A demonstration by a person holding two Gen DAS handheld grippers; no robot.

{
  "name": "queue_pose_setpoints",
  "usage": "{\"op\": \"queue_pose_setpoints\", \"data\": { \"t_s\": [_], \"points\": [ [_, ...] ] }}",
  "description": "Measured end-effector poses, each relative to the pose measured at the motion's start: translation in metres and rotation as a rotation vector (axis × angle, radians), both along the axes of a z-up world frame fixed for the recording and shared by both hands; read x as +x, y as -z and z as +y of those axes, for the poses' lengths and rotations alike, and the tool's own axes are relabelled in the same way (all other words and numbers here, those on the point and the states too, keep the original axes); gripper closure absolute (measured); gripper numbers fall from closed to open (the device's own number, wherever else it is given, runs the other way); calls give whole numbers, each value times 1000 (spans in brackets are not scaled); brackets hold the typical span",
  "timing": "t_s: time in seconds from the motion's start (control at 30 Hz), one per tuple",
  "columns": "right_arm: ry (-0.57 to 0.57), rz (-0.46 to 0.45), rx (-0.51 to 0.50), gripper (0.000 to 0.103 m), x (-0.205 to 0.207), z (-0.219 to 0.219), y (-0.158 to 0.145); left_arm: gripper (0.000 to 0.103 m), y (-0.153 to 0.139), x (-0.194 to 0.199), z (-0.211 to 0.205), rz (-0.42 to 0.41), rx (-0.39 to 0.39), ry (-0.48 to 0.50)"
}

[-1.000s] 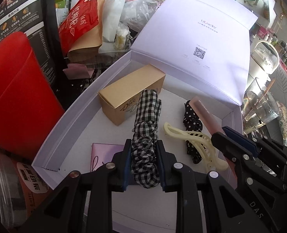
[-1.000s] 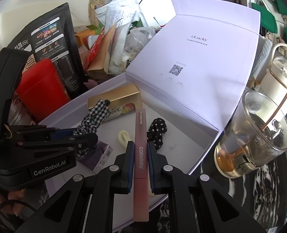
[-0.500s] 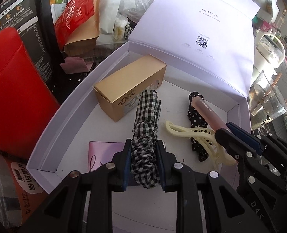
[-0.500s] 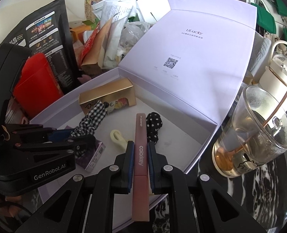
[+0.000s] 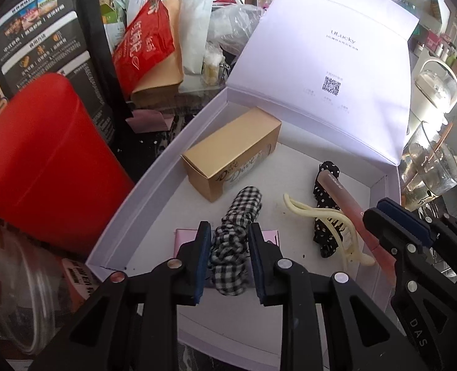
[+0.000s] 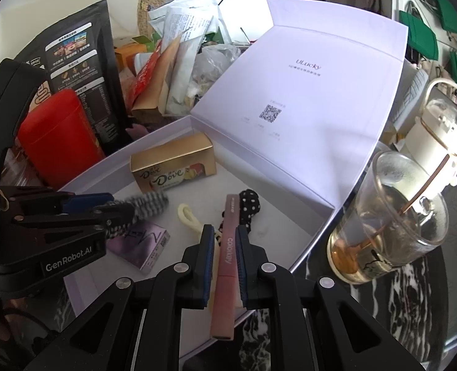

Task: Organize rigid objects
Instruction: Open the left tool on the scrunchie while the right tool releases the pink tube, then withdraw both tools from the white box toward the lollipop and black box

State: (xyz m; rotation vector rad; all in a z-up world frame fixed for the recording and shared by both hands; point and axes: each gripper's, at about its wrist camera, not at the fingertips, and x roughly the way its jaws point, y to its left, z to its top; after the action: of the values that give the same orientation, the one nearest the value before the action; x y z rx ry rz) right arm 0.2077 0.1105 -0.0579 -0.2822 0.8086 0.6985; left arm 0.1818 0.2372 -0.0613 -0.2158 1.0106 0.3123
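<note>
Pink tube [image 6: 226,249] clamped in right tongs [image 6: 225,244] over the white box [image 5: 135,191]; checked scrunchie [image 5: 234,241] pinched in left tongs [image 5: 230,258], now lifted slightly above pink card [image 6: 141,242]. Both look ready for sorting out.

We see the right gripper [image 6: 224,241] clamped on a pink Colorkey tube [image 6: 226,259] over the open white box [image 6: 299,249]. The left gripper [image 6: 117,216] pinches a checked scrunchie [image 6: 152,202] beside the Dove carton [image 6: 172,164].
</note>
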Motion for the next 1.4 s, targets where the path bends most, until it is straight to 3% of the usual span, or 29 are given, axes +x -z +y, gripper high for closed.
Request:
{"op": "queue_pose_setpoints", "data": {
  "t_s": [0.17,0.4,0.43,0.5,0.53,0.57,0.73,0.93,1.0,1.07,1.13,1.4],
  "points": [
    [16,-30,-18,84,-5,-6,-10,78,-11,-7,0,4,74,-28],
    [33,-35,-18,81,-15,-17,-23,76,-16,-13,6,10,61,-21],
    [34,-38,-18,81,-16,-18,-25,70,-18,-14,5,3,68,-20],
    [37,-46,-20,81,-20,-22,-29,45,-22,-16,3,-16,56,-12],
    [40,-50,-22,81,-21,-23,-31,27,-25,-17,1,-27,45,-8],
    [44,-54,-24,81,-23,-25,-34,24,-28,-19,0,-37,41,-6],
    [63,-78,-9,80,-32,-36,-48,24,-50,-31,-14,-67,69,12],
    [81,-94,23,62,-45,-53,-66,23,-75,-47,-32,-110,108,38],
    [87,-99,31,59,-50,-60,-72,20,-83,-54,-38,-119,122,42],
    [93,-109,43,54,-57,-67,-78,2,-89,-61,-44,-129,138,43],
    [100,-123,56,47,-63,-74,-85,0,-96,-70,-51,-147,149,47],
    [141,-180,89,35,-93,-115,-109,0,-112,-96,-77,-189,152,89]
  ]
}}
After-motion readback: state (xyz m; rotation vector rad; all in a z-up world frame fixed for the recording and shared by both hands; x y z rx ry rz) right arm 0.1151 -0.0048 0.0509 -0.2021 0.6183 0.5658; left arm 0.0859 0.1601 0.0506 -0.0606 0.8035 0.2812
